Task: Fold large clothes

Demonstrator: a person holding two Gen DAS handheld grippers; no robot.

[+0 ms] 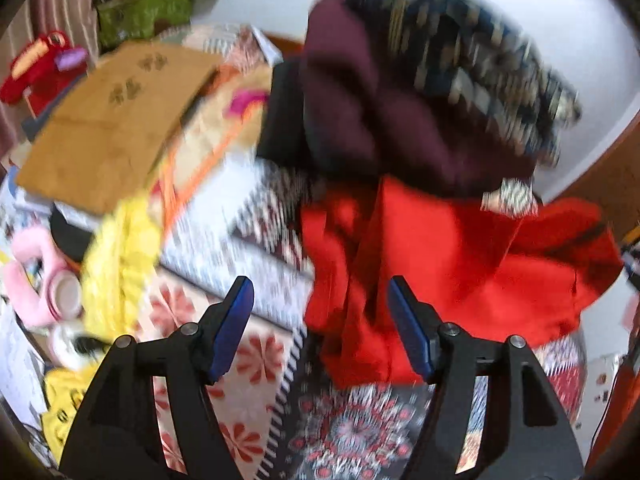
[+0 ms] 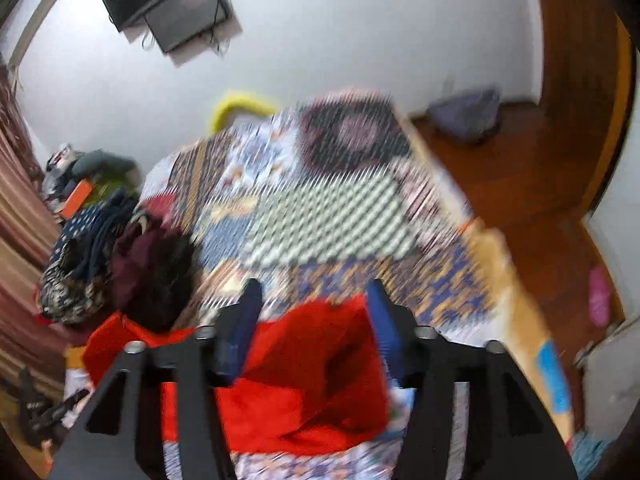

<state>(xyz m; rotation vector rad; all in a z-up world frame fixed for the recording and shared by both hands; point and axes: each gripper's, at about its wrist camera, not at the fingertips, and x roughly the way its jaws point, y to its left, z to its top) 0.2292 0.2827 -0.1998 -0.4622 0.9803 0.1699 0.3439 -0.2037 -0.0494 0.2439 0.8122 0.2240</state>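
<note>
A crumpled red garment (image 1: 440, 276) lies on the patterned bedspread (image 1: 248, 248), below a heap of dark maroon cloth (image 1: 376, 112) and blue patterned cloth (image 1: 472, 60). My left gripper (image 1: 320, 320) is open and empty, its right fingertip at the red garment's left edge. In the right wrist view the red garment (image 2: 296, 384) lies bunched between and under my right gripper (image 2: 312, 320), which is open; whether it touches the cloth I cannot tell. Both views are blurred.
A brown folded cloth (image 1: 112, 120), a yellow garment (image 1: 120, 264) and pink items (image 1: 36, 280) lie left on the bed. The dark pile (image 2: 120, 256) sits left in the right wrist view. The bedspread (image 2: 332, 208) stretches ahead, wooden floor (image 2: 520, 184) to its right.
</note>
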